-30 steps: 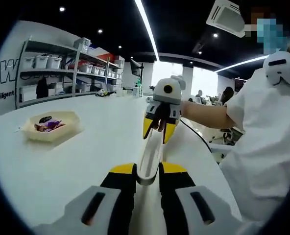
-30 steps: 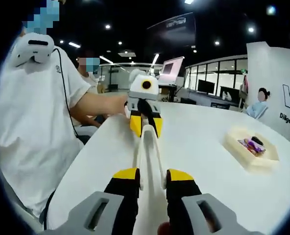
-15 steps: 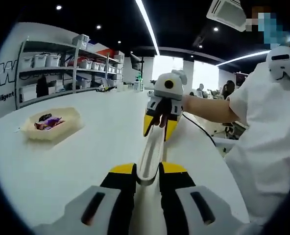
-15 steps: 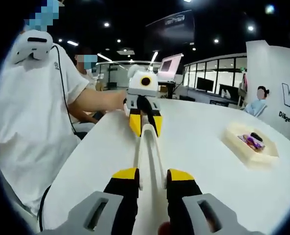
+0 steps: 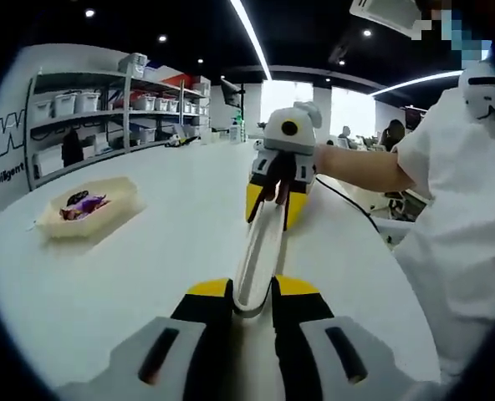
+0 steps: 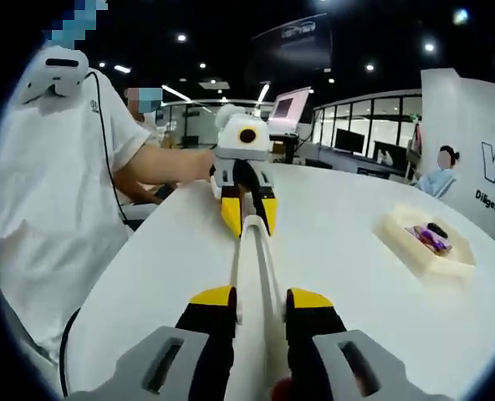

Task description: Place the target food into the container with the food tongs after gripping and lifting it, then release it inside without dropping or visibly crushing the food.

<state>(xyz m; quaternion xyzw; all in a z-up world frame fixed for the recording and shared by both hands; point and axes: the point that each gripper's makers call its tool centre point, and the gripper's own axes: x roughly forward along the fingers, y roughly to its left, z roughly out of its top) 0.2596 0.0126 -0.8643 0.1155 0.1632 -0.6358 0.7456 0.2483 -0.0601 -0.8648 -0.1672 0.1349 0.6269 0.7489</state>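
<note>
in my left gripper view, the left gripper (image 5: 253,298) clamps one end of the smooth white food tongs (image 5: 260,255); the right gripper (image 5: 277,199) clamps the far end. my right gripper view adds glass partitions. the beige angular container (image 6: 421,244), holding purple-wrapped food (image 6: 428,239), sits near the glossy white table's (image 6: 331,234) edge.

White round table (image 5: 105,276), metal shelving with storage bins (image 5: 89,104) — ceiling light strip (image 5: 249,38), glass-walled offices (image 6: 373,150)
</note>
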